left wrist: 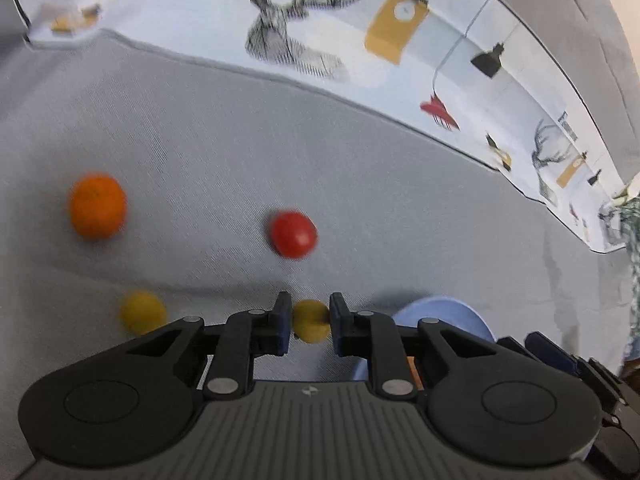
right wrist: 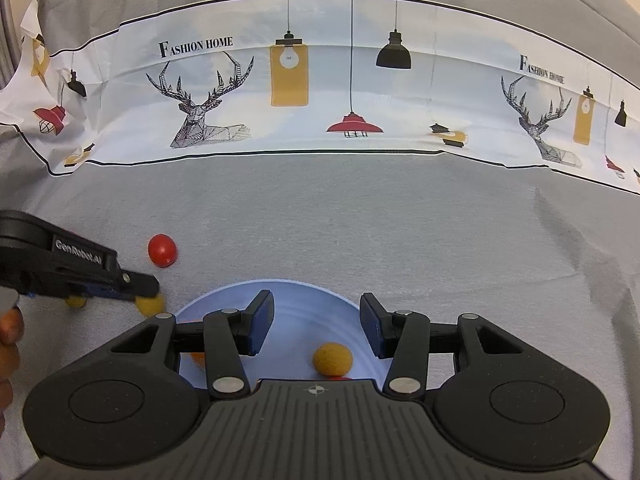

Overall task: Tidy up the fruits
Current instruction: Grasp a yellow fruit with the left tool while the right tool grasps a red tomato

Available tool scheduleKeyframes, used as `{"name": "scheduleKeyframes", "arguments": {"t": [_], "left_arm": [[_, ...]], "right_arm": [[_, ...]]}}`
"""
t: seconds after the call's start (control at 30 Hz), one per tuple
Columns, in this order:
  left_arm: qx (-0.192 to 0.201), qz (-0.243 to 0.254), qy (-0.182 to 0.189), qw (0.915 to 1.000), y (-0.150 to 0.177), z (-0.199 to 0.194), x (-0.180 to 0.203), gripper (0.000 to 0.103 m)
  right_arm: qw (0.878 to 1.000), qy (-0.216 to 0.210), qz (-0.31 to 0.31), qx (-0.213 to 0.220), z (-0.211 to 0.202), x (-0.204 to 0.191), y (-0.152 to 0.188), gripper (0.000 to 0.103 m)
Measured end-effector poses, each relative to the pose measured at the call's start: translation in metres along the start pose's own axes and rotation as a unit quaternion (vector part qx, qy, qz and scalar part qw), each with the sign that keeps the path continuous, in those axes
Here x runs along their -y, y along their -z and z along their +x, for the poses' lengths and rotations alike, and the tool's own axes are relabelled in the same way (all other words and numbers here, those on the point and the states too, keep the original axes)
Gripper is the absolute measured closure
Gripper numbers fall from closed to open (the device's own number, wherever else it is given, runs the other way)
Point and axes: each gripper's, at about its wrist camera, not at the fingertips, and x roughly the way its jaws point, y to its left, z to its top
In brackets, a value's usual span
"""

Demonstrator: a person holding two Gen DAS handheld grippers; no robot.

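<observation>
My left gripper [left wrist: 310, 322] is shut on a small yellow fruit [left wrist: 310, 320], its blue pads pressing both sides just above the grey cloth. The right wrist view shows that same gripper [right wrist: 148, 294] at the left with the yellow fruit [right wrist: 151, 305] at its tip. My right gripper [right wrist: 316, 324] hovers open over a light blue plate [right wrist: 304, 312]. On the plate lie a yellow-orange ball [right wrist: 332, 360] and an orange fruit [right wrist: 196, 358], half hidden by a finger. Loose on the cloth lie an orange [left wrist: 98, 206], a red fruit [left wrist: 294, 234] and another yellow fruit [left wrist: 143, 312].
The blue plate [left wrist: 444, 316] lies just right of my left gripper. A printed cloth with deer and lamps [right wrist: 320, 92] hangs along the back edge of the grey surface [right wrist: 360, 220]. A person's hand [right wrist: 8, 340] shows at the far left.
</observation>
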Motion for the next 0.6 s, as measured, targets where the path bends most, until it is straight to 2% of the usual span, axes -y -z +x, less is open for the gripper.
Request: {"name": "scheduleKeyframes", "arguments": {"t": [0.17,0.3,0.47,0.6], "left_arm": [[0.050,0.017,-0.055,0.9971,-0.011,-0.030,-0.009,0.081],[0.068,-0.026,-0.058,0.9957,-0.021,-0.063,-0.043,0.081],[0.046,-0.064,-0.052,0.9955,-0.024,-0.086,-0.090,0.081],[0.019,-0.052,-0.086,0.9948,-0.019,-0.080,-0.109,0.081]], "right_arm": [[1.000,-0.007,-0.002,0.002,0.003,-0.010,-0.004,0.053],[1.000,-0.019,-0.002,0.006,0.005,-0.022,-0.009,0.053],[0.999,-0.048,0.018,0.014,0.010,-0.039,-0.019,0.053],[0.995,-0.084,0.046,0.015,0.017,-0.053,-0.023,0.053]]}}
